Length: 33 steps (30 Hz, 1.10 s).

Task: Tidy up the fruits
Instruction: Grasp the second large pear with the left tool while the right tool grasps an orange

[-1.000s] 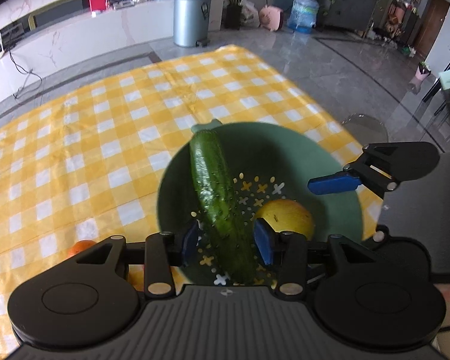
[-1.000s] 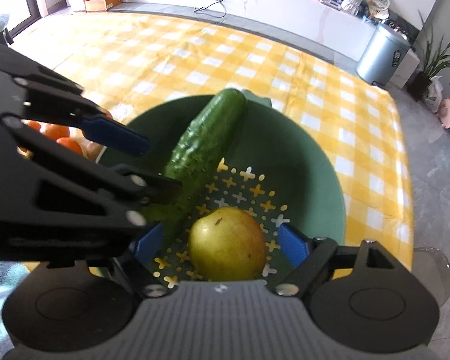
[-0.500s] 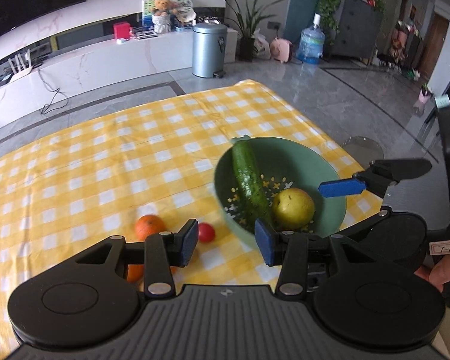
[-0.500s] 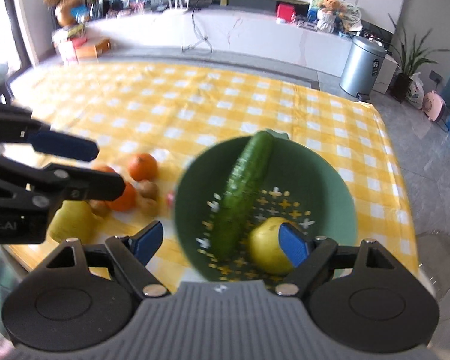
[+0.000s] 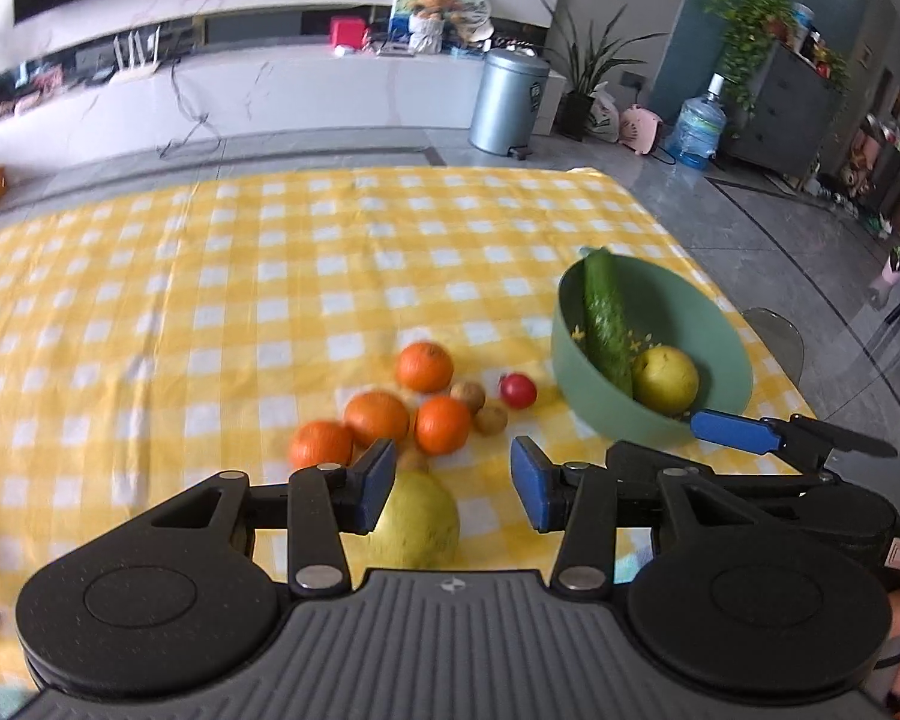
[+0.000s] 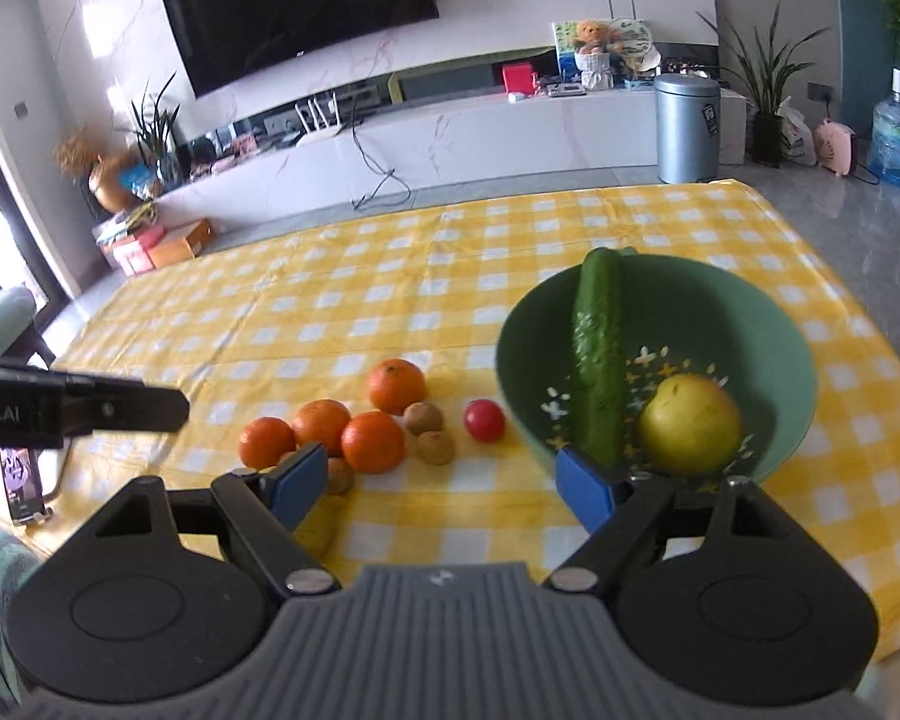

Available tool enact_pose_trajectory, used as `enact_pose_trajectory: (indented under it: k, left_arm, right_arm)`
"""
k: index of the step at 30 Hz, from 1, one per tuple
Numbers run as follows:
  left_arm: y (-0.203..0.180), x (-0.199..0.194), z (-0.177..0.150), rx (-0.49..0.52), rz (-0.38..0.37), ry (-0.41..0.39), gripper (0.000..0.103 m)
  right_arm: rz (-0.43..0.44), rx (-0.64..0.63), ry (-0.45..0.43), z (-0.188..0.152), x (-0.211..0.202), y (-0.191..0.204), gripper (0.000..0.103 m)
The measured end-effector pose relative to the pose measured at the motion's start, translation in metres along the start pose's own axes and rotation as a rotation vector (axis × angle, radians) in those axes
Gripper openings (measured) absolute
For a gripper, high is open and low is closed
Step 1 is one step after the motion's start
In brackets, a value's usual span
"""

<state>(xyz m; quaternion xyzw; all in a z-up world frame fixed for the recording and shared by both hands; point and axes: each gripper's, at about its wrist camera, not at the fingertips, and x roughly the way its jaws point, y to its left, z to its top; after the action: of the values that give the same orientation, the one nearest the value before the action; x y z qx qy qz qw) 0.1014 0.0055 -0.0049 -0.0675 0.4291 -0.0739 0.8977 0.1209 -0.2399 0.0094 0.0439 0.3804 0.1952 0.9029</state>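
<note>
A green bowl (image 5: 720, 324) (image 6: 708, 300) on the yellow checked cloth holds a cucumber (image 5: 606, 318) (image 6: 597, 354) and a yellow pear (image 5: 666, 378) (image 6: 690, 423). Left of the bowl lie several oranges (image 5: 377, 417) (image 6: 373, 441), a red tomato (image 5: 517, 390) (image 6: 484, 420) and small brown fruits (image 5: 489, 418) (image 6: 435, 447). A second yellow pear (image 5: 417, 519) lies near the front edge. My left gripper (image 5: 453, 486) is open and empty, just above that pear. My right gripper (image 6: 441, 489) is open and empty, held back from the bowl and the oranges.
A phone on a stand (image 6: 24, 480) sits at the table's near left corner. The right gripper's finger (image 5: 732, 431) shows at the right of the left wrist view. A metal bin (image 6: 687, 126) and a white TV bench stand beyond the table.
Both grippers have drawn back and up from the bowl. The left gripper let go of the cucumber, which now lies in the bowl. The loose fruits have come into view.
</note>
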Motion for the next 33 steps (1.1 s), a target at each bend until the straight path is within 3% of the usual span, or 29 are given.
enact_pose_trajectory:
  k: [9, 14, 21, 33]
  left_arm:
    - [0.013, 0.026, -0.032, -0.045, -0.018, 0.039, 0.068]
    - [0.011, 0.045, -0.044, -0.021, 0.019, 0.071, 0.073]
    - [0.021, 0.069, -0.052, -0.065, 0.045, 0.113, 0.078]
    - [0.029, 0.088, -0.057, -0.091, 0.029, 0.067, 0.081]
  right_arm:
    - [-0.035, -0.028, -0.030, -0.024, 0.021, 0.010, 0.059]
    - [-0.010, 0.010, -0.026, -0.025, 0.028, 0.004, 0.059]
    - [-0.020, 0.053, 0.022, -0.027, 0.052, 0.000, 0.059]
    - [0.043, 0.110, 0.045, -0.025, 0.068, -0.002, 0.059]
